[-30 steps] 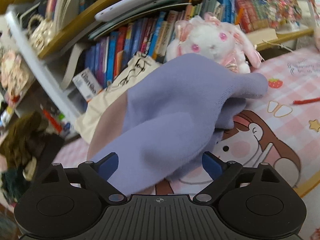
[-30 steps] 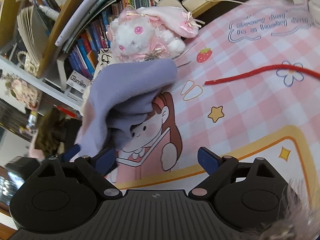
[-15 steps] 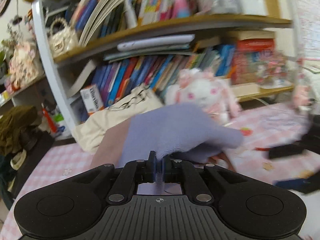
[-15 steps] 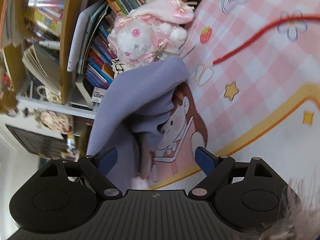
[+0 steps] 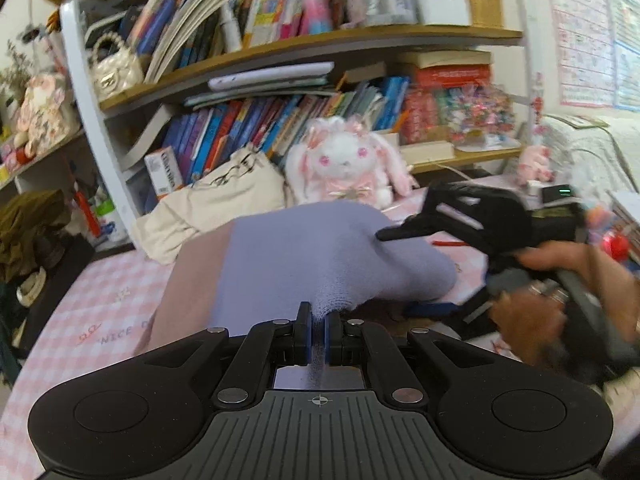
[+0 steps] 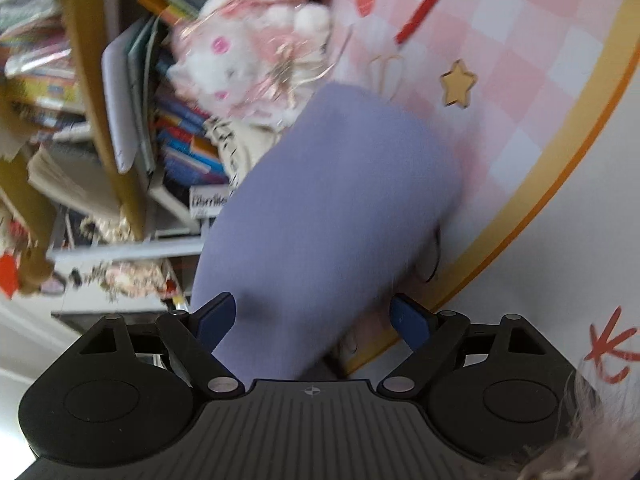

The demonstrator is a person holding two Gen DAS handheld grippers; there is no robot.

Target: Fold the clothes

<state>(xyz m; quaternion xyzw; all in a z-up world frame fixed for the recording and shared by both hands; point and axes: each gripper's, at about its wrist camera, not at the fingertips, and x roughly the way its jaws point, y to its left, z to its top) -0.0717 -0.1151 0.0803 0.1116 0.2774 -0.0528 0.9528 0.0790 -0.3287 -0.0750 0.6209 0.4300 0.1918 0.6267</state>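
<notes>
the left gripper (image 5: 318, 330) is clamped on a fold of the lilac knitted garment with a dusty-pink band (image 5: 304, 264); its blue-padded fingers (image 5: 305, 326) stand almost together with the cloth pinched between them. the garment rises from the pinch and lies bunched on the pink-and-white checked mat with cartoon print (image 5: 100, 300); the pink band is on its left side in the left wrist view.

the right gripper (image 6: 314, 316) has its jaws spread wide. the lilac garment fills the gap between the two blue pads (image 6: 216, 314), but neither pad presses it. this view is blurred and rotated, so contact with the left pad cannot be confirmed. in the left wrist view the right gripper appears as a dark blurred body, held by the person's right hand (image 5: 532, 316), its tip at the garment's far right edge.

behind the garment sits a white-and-pink plush rabbit (image 5: 344, 164), with a cream canvas tote bag (image 5: 224, 196) just beside it. both rest against a wooden bookshelf packed with books (image 5: 280, 56). a red cord (image 6: 424, 4) lies on the mat, apart from the garment.
</notes>
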